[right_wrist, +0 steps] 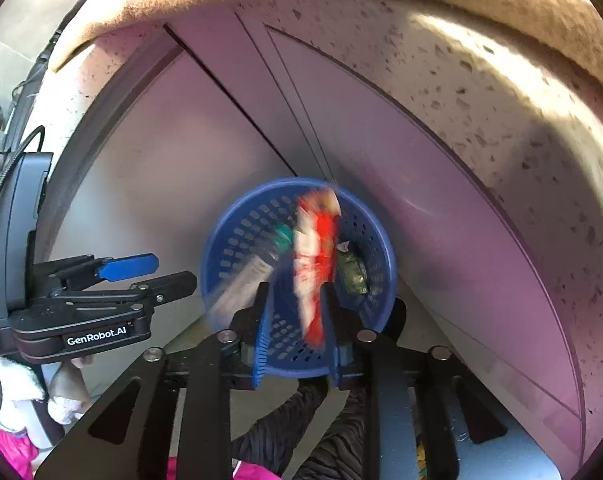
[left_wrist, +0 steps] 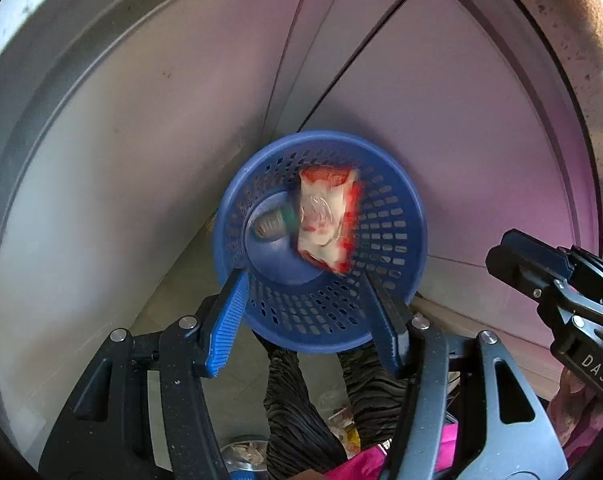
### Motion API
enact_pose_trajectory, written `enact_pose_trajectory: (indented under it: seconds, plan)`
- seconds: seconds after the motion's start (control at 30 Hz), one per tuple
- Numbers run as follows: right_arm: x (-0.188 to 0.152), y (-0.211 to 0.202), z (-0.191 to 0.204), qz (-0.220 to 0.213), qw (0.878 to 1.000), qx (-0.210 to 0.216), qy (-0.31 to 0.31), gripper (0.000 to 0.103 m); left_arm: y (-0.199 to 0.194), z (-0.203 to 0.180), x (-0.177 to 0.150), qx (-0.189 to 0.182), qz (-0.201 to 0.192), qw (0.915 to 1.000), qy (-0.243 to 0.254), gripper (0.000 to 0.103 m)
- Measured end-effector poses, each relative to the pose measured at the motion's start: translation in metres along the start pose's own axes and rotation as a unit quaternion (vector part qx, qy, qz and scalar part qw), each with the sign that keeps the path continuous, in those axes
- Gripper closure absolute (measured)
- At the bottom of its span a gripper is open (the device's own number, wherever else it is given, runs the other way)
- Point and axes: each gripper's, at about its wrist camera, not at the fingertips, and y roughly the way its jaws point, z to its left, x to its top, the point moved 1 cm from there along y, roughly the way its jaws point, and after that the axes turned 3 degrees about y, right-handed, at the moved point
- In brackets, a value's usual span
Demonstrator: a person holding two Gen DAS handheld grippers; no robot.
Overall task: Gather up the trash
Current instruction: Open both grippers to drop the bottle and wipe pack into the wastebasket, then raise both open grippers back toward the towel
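Right wrist view: our right tongs (right_wrist: 297, 320) stand narrowly parted above the blue basket (right_wrist: 375, 240), red-white wrapper (right_wrist: 315, 256) loose between them; left tongs (left_wrist: 305, 312) wide, empty.

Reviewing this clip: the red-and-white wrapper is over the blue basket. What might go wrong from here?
1. The red-and-white wrapper is motion-blurred between the parted fingers of the right hand-held gripper; it may snag on a pad instead of dropping clear.
2. It sits close to the far rim of the blue basket, so it may lean there or slip over.
3. The left hand-held gripper hangs open above the near rim, and a bump may tip the basket.
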Motion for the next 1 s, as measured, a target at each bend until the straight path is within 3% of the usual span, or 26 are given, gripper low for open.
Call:
enact_pose_trajectory:
  seconds: [0.7,1.0]
  plan:
    - [-0.002,-0.042,0.003,-0.025,0.999,0.015,-0.026,0.076,-0.037,-0.002,0.0,0.011,-0.041,0.9991,0.007,0.044]
    - [0.001,-0.092,-0.002,-0.068,0.995,0.055,-0.04,0.057,-0.092,-0.001,0.013,-0.003,-0.099,0.9951,-0.002,0.044]
